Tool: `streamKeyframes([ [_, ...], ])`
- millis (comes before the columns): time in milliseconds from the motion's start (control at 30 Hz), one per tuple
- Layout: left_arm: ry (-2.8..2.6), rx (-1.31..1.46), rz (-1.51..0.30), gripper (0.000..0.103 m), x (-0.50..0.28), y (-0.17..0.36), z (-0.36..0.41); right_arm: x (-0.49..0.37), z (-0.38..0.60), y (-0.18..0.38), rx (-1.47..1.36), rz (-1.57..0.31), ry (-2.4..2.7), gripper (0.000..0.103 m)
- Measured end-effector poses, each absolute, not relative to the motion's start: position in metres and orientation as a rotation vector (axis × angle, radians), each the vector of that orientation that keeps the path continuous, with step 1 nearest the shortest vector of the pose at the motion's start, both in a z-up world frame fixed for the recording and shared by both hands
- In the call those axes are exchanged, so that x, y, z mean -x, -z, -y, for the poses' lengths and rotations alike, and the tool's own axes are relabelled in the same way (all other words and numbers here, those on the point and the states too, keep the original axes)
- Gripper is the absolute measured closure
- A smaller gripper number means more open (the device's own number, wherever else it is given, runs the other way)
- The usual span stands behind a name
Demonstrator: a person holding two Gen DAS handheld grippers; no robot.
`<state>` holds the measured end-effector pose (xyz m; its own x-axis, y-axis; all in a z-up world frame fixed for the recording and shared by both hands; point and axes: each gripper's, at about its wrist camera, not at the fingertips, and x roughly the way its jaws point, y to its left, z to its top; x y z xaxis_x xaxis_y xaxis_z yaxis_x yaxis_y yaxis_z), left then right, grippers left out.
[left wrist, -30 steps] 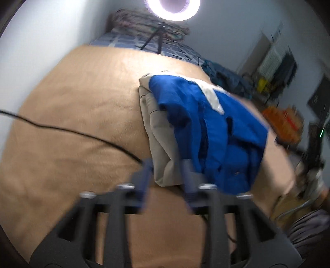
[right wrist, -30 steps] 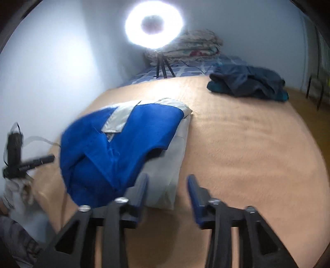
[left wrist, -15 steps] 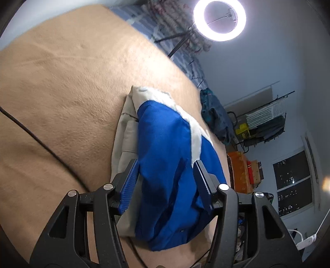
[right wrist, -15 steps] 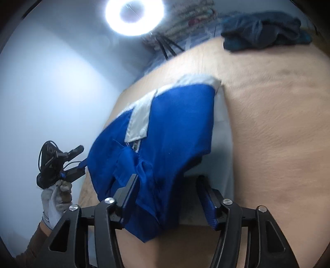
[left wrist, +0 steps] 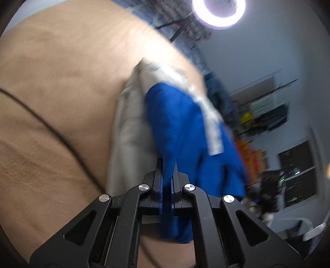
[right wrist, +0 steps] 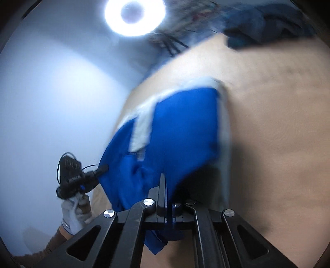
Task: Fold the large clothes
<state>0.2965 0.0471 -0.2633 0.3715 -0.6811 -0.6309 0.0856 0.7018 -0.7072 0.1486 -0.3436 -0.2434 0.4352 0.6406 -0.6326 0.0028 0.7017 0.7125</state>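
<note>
Both tools clamped: left tool (left wrist: 167, 165) pinches a fold of the blue garment (left wrist: 181, 132), right tool (right wrist: 165, 181) pinches another part of its near edge, blue cloth squeezed between the pads on each and hanging below them.

Tan bed cover (left wrist: 57, 86) fills everything ahead and to the sides of the tools. Blue garment (right wrist: 181, 132) lies on it directly ahead of both tools, grey-white trim strip running along its far side. Under it sits a beige-grey garment (left wrist: 127, 132), showing left of the left tool and as a pale edge right of the right tool.

Dark blue clothes pile (right wrist: 266, 22) far ahead-right of the right tool, well apart from the blue garment. Ring light (right wrist: 134, 16) on a tripod beyond the bed's far end.

Left tool's body and gloved left hand (right wrist: 74, 212) show low left of the right tool. Thin black cable (left wrist: 47, 125) crosses the cover left of the left tool.
</note>
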Motion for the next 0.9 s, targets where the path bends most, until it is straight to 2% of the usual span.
streamKeyframes([
  [67,0.531,0.618,-1.11,0.1,-0.298,0.281,-0.047,-0.144,0.337,0.27,-0.704,-1.128,-0.415,0.103],
  [167,0.536,0.608,-1.098,0.098,-0.292,0.276,-0.05,-0.137,0.332,0.267,-0.653,-1.109,-0.411,0.103],
  [200,0.531,0.576,-1.09,0.095,-0.29,0.271,-0.049,-0.135,0.33,0.261,-0.612,-1.116,-0.408,0.099],
  [267,0.525,0.466,-1.078,0.093,-0.287,0.256,-0.046,-0.132,0.322,0.246,-0.502,-1.144,-0.41,0.086],
  [300,0.515,0.438,-1.079,0.086,-0.285,0.251,-0.046,-0.129,0.32,0.239,-0.463,-1.15,-0.421,0.071],
  [333,0.497,0.395,-1.074,0.076,-0.282,0.242,-0.048,-0.122,0.32,0.227,-0.406,-1.139,-0.425,0.067],
  [567,0.489,0.365,-0.933,0.074,-0.255,0.194,-0.066,-0.089,0.312,0.176,-0.209,-0.938,-0.489,0.067],
  [700,0.543,0.321,-0.92,0.074,-0.253,0.186,-0.05,-0.086,0.276,0.187,-0.021,-0.97,-0.576,0.058],
  [900,0.63,0.19,-0.954,0.074,-0.257,0.2,0.006,-0.087,0.228,0.211,0.303,-1.023,-0.592,0.058],
])
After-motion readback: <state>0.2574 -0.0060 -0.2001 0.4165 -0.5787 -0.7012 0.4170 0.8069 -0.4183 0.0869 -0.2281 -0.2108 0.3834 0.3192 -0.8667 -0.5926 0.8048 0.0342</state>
